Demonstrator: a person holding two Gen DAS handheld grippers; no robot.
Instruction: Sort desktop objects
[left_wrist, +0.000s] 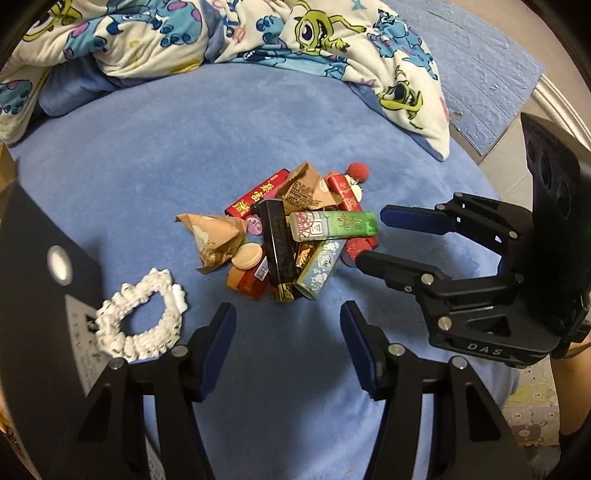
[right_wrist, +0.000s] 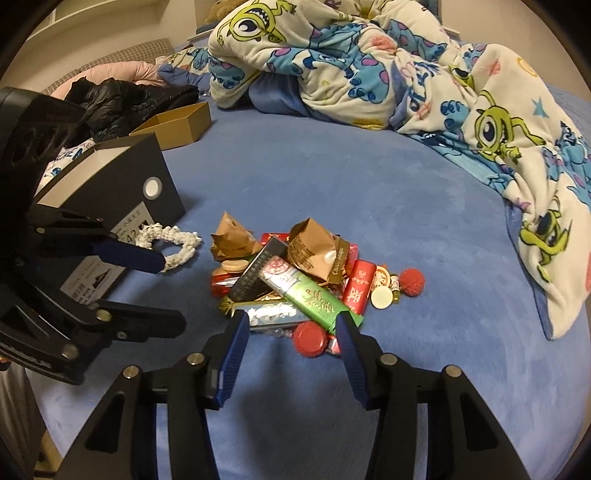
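A pile of small items lies on the blue bed cover (left_wrist: 184, 147): a green bar (left_wrist: 334, 225) (right_wrist: 317, 301), a black box (left_wrist: 279, 243) (right_wrist: 255, 273), red packets (left_wrist: 256, 194), brown paper wraps (left_wrist: 214, 236) (right_wrist: 314, 251), a light blue tin (left_wrist: 319, 267), a red cap (right_wrist: 310, 338) and a red spiky ball (right_wrist: 412, 282). A white scrunchie (left_wrist: 142, 317) (right_wrist: 173, 245) lies left of the pile. My left gripper (left_wrist: 288, 317) is open and empty, just short of the pile. My right gripper (right_wrist: 291, 325) (left_wrist: 369, 236) is open at the pile's right edge, with the red cap and the green bar's end between its fingers.
A dark box (left_wrist: 40, 280) (right_wrist: 122, 192) with a white label stands at the left by the scrunchie. An open cardboard box (right_wrist: 177, 122) and black clothes (right_wrist: 125, 96) lie behind it. A cartoon-print blanket (left_wrist: 258, 33) (right_wrist: 406, 74) is heaped at the back and right.
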